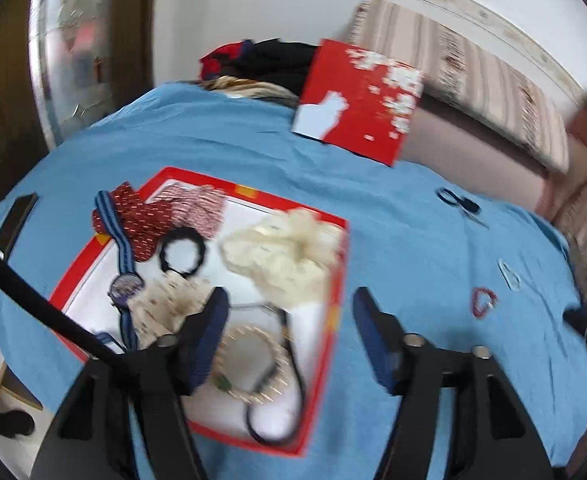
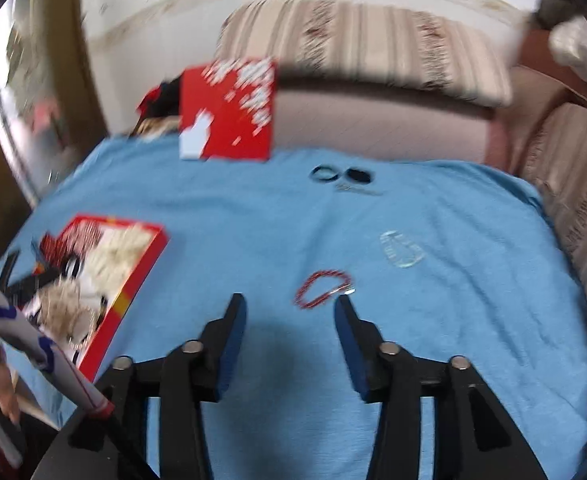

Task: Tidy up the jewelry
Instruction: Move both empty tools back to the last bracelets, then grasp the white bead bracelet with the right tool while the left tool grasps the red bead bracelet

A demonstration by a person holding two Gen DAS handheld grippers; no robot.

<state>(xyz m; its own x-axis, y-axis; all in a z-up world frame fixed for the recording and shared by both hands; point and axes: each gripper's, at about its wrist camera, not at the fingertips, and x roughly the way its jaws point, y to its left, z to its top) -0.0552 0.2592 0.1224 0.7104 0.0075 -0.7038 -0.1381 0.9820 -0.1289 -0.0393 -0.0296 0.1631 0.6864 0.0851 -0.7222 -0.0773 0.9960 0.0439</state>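
Observation:
A red-rimmed box (image 1: 335,304) lies on the blue cloth and holds a gold necklace (image 1: 253,360), a black cord, a striped-strap watch (image 1: 123,284), a black scrunchie (image 1: 181,252), a cream scrunchie (image 1: 285,252) and red patterned ties. My left gripper (image 1: 289,304) is open and empty over the box's right rim. My right gripper (image 2: 289,308) is open and empty just above the cloth, with a red bracelet (image 2: 323,288) lying just beyond its fingertips. A clear bracelet (image 2: 401,248) and black hair rings (image 2: 341,176) lie farther off. The box also shows at the left of the right wrist view (image 2: 141,276).
The red box lid (image 1: 357,100) leans at the back of the table (image 2: 213,208) beside dark clothes. A striped sofa (image 2: 373,48) stands behind and to the right. A dark phone (image 1: 15,216) lies at the left edge. A person's sleeve (image 2: 25,340) is at the left.

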